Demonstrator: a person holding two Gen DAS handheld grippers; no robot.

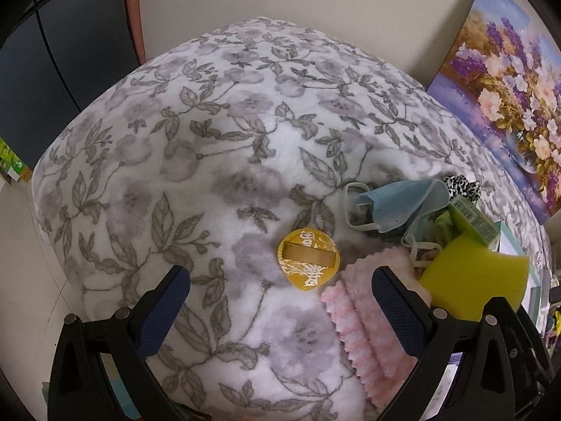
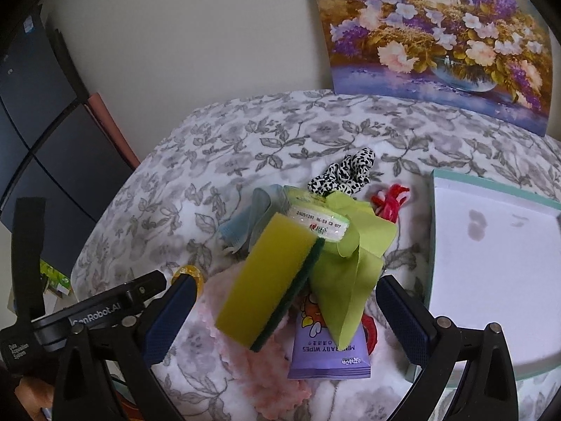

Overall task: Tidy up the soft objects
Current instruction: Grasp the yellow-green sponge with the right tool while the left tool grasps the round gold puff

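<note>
A pile of soft things lies on a floral blanket (image 1: 182, 147). A yellow-green sponge (image 2: 266, 280) leans on top of it; the left wrist view shows it too (image 1: 473, 280). Under it lie a pink fluffy cloth (image 1: 361, 319), a blue face mask (image 1: 399, 207), a green ribbon (image 2: 347, 280), a purple baby-wipes pack (image 2: 329, 354), a green wipes pack (image 2: 319, 221), a black-and-white scrunchie (image 2: 347, 172) and red yarn (image 2: 389, 200). A yellow round disc (image 1: 308, 259) lies beside the cloth. My left gripper (image 1: 280, 294) is open above the disc. My right gripper (image 2: 284, 305) is open around the sponge's lower end, not touching.
An open white box with a teal rim (image 2: 491, 273) sits right of the pile. A flower painting (image 2: 441, 35) leans on the wall behind. Dark cabinets (image 1: 52, 70) stand at the left. The left gripper's body (image 2: 87, 319) shows at lower left of the right view.
</note>
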